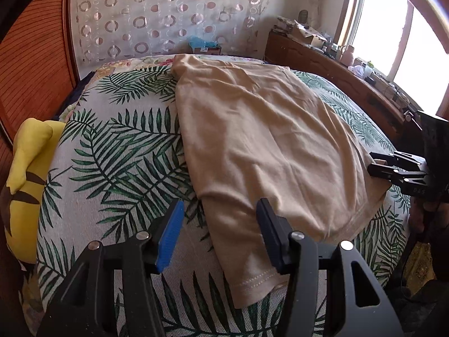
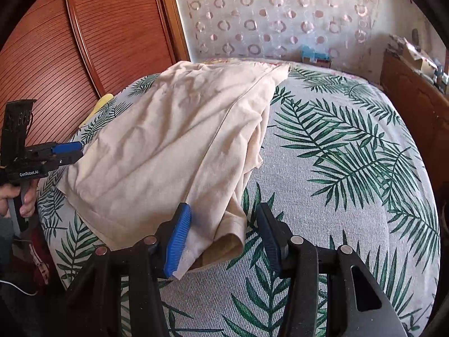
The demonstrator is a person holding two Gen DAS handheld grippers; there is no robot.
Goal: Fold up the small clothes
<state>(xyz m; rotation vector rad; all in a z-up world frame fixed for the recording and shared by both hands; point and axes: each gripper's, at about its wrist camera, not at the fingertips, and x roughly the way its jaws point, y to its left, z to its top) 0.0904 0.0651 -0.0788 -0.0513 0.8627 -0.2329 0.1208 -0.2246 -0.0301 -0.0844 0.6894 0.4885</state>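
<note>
Beige cotton garment point(image 1: 261, 146) lying on palm-leaf bedspread point(image 1: 118, 151), yellow plush toy point(image 1: 28, 168) sitting beside, left tool point(image 1: 220, 236) and right tool point(image 2: 224, 237) both hovering spread apart, grasping nothing.

Beige shirt point(image 1: 261, 140) on leaf-print bedspread point(image 1: 118, 151)

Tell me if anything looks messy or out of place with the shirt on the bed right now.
The beige shirt is not lying flat. Its right side is bunched into loose, overlapping folds on the leaf-print bedspread, and a hem corner near the right gripper curls up. Nothing looks torn or spilled.
</note>
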